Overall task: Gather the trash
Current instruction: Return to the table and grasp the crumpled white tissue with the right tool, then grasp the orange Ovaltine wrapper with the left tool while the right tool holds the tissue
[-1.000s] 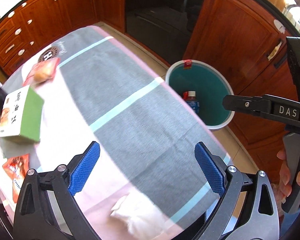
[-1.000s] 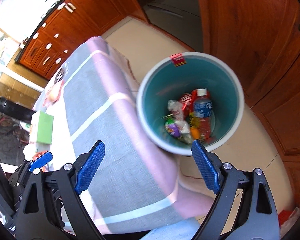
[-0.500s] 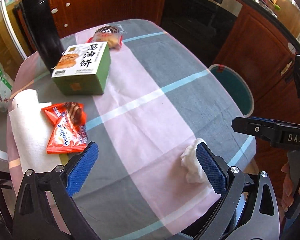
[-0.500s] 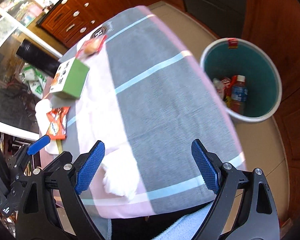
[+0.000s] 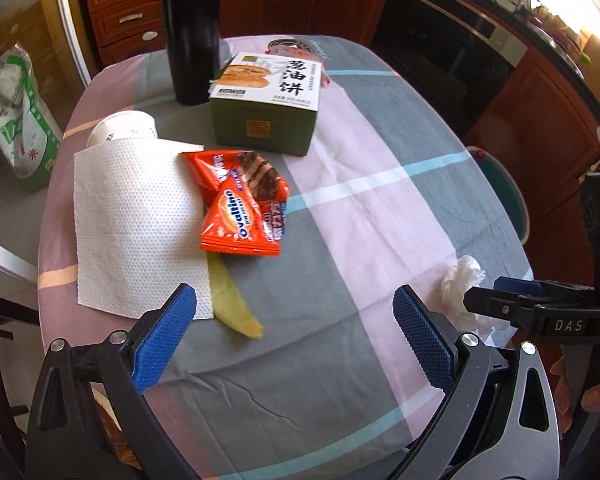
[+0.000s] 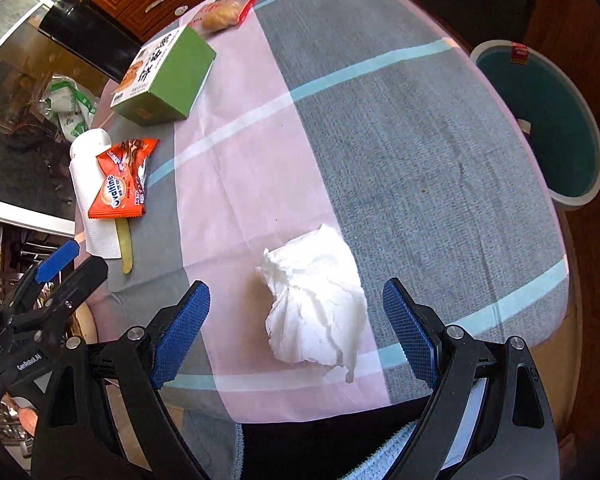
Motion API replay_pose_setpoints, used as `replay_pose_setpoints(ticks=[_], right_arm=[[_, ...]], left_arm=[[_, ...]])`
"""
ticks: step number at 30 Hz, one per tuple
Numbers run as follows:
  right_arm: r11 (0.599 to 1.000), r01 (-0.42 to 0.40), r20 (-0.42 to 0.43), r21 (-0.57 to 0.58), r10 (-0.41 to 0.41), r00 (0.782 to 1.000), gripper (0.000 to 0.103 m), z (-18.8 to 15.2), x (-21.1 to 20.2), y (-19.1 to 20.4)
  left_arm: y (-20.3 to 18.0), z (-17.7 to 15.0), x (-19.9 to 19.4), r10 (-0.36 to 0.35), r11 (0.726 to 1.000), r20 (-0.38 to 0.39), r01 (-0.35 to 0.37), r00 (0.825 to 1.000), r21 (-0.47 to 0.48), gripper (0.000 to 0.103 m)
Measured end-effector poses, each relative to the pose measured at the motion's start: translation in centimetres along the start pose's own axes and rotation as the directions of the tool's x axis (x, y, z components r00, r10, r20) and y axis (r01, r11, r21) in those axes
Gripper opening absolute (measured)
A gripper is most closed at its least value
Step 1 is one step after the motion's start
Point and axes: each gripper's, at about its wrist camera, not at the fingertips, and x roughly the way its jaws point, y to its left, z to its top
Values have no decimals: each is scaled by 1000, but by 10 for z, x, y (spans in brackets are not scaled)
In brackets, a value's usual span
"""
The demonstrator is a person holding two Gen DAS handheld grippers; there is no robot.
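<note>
My right gripper [image 6: 296,330] hangs open over a crumpled white tissue [image 6: 314,304] that lies between its blue pads near the table's front edge, untouched. In the left wrist view my left gripper [image 5: 294,338] is open above the cloth, just in front of a yellow-green peel [image 5: 232,300]. Two orange snack wrappers [image 5: 242,204] lie beyond the peel, partly on a flat paper towel sheet [image 5: 136,220]. The same tissue [image 5: 460,278] sits at the right beside the other gripper's arm. The teal trash bin [image 6: 548,120] stands on the floor off the table's right edge.
A green pastry box [image 5: 266,104], a tall black flask [image 5: 190,28] and a paper towel roll [image 5: 122,130] stand at the back of the checked tablecloth [image 5: 380,208]. A small packaged bun [image 6: 224,14] lies at the far edge. Wooden cabinets and an oven surround the table.
Both grippers have swung away from the bin and back over the table. The tissue now lies between the right gripper's pads; the peel and wrappers have come into the left view.
</note>
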Motion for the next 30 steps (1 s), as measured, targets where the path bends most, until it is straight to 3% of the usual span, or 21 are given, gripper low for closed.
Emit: replay_pose_setpoints(ticks=[5,7,10,12,18,23,30], right_arm=[[999,39,-4,-33,-39,999,84,-1,14,11],[997,54,0,-46,-54,999,79,0,18,15],[990,106,12,-94,-105,994,49,0,23,24],[984,127,26,-122,-125,992,18,0,23,28],[987,100,47,-122,-95,994,12,6,17,27],[991,91,50,-103,-86,995,12,11,14,18],[991,62,21,-115,-60,998,14,11,17,13]], left_arm=[[30,1,-1,-7,998,3,7,1000,-70,99],[37,1,-1,-18,996,2,18,1000,-90,99],[45,3,1,-20,994,6,20,1000,-105,99],[48,6,3,-24,994,4,24,1000,-109,99],[53,20,13,-12,993,11,13,1000,-116,98],[46,27,26,-20,994,-12,18,1000,-106,76],[32,35,47,8,998,-46,-10,999,-58,68]])
